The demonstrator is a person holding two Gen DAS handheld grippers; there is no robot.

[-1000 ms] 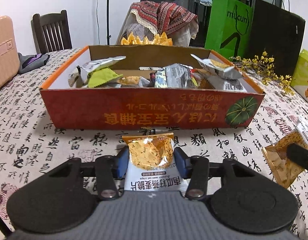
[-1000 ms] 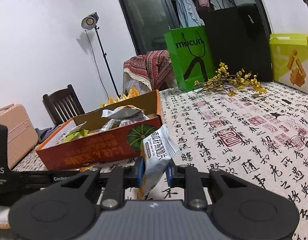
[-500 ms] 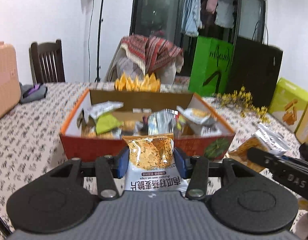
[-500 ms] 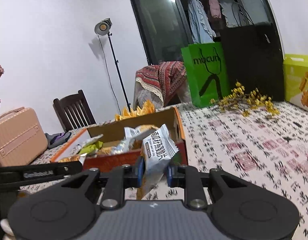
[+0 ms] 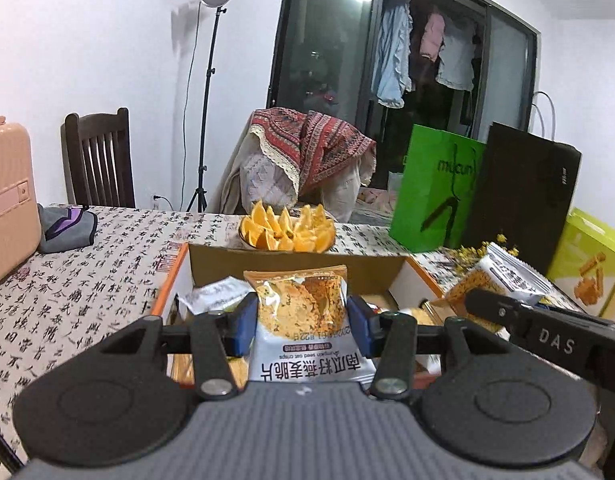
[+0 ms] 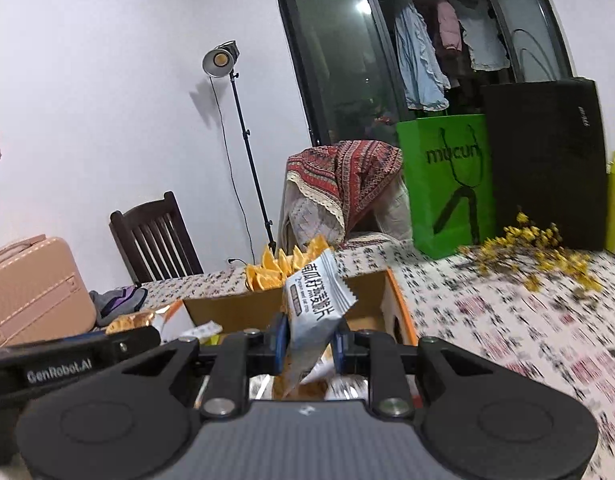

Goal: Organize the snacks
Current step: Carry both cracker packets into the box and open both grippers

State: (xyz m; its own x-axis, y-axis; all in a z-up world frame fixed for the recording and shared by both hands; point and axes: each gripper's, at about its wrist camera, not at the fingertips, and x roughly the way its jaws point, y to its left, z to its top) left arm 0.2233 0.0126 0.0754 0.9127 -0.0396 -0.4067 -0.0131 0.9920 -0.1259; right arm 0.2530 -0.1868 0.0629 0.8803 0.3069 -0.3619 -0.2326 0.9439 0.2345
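Left gripper [image 5: 300,322] and right gripper [image 6: 310,344] each clench a packet [image 5: 303,312] above the box [image 5: 291,270], seemingly ready to drop in.

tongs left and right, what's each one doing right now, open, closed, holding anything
Left tongs: closed on a snack packet, flat side facing the camera.
Right tongs: closed on another snack packet, pinched edge-on, above the cardboard box.

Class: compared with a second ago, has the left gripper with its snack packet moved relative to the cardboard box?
Yes. The left gripper has risen: its snack packet now shows against the cardboard box opening, not below its front wall.
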